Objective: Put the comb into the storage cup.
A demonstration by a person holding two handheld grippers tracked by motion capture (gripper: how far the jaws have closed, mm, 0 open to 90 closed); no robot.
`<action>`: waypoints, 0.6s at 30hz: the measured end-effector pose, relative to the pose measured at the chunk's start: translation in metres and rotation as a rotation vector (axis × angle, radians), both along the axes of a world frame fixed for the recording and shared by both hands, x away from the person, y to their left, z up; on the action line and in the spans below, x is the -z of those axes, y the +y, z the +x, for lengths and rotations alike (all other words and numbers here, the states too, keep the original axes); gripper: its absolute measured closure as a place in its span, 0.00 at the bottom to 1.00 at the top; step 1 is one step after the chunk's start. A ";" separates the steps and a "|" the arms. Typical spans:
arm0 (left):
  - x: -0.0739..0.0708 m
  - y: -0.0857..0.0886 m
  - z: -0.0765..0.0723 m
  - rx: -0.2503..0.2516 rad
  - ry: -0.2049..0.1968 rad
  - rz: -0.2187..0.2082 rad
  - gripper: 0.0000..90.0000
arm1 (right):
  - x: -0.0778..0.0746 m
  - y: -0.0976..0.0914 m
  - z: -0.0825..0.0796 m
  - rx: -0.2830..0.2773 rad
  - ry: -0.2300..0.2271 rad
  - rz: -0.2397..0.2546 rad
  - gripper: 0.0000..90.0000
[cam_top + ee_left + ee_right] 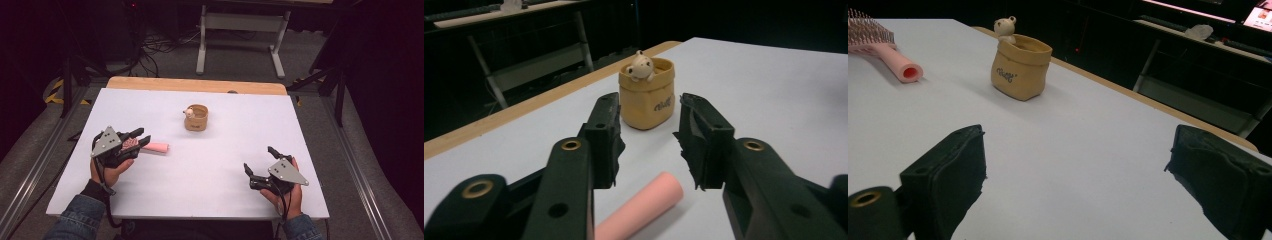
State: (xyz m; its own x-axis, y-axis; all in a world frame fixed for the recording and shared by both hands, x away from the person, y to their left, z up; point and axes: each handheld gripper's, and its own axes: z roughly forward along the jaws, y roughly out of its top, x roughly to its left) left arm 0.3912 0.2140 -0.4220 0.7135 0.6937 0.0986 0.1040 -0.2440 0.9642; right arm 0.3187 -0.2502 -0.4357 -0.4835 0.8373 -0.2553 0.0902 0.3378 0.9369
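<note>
pink hairbrush (150,147) lying flat on white table (210,165), handle toward the tan pot (196,118), left tool (136,139) over its head, jaws parted and not gripping, apparently poised to grasp; right tool (259,165) wide open, idle.

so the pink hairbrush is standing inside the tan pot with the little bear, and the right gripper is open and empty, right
Not quite. The pink hairbrush lies flat on the white table, apart from the tan pot, by the left gripper; the high view shows this. The right gripper is indeed open and empty.
</note>
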 end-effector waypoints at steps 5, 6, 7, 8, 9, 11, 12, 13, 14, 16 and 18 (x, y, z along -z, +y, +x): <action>0.001 -0.012 0.019 -0.063 0.054 0.041 0.82 | 0.002 0.000 0.002 0.001 0.015 -0.008 0.10; 0.002 -0.014 0.023 -0.065 0.068 0.042 0.86 | 0.002 0.000 0.002 -0.003 0.016 -0.013 0.10; 0.004 -0.015 0.026 -0.065 0.082 0.044 0.90 | 0.003 0.001 0.002 -0.003 0.018 -0.018 0.10; 0.005 -0.018 0.029 -0.064 0.090 0.047 0.93 | 0.003 0.002 0.003 -0.002 0.021 -0.020 0.10; 0.007 -0.020 0.033 -0.060 0.100 0.042 0.97 | 0.004 0.002 0.003 -0.004 0.025 -0.022 0.10; 0.009 -0.024 0.037 -0.062 0.116 0.039 1.00 | 0.005 0.002 0.004 -0.003 0.030 -0.029 0.10; 0.011 -0.028 0.039 -0.072 0.131 0.051 1.00 | 0.005 0.002 0.004 -0.004 0.031 -0.030 0.10; 0.012 -0.031 0.041 -0.078 0.139 0.062 1.00 | 0.006 0.002 0.004 -0.006 0.033 -0.031 0.10; 0.014 -0.035 0.043 -0.079 0.156 0.074 1.00 | 0.006 0.002 0.004 -0.008 0.035 -0.032 0.10; 0.016 -0.041 0.044 -0.085 0.176 0.103 1.00 | 0.006 0.003 0.004 -0.013 0.038 -0.036 0.10; 0.018 -0.045 0.045 -0.089 0.194 0.137 1.00 | 0.007 0.003 0.005 -0.015 0.042 -0.037 0.10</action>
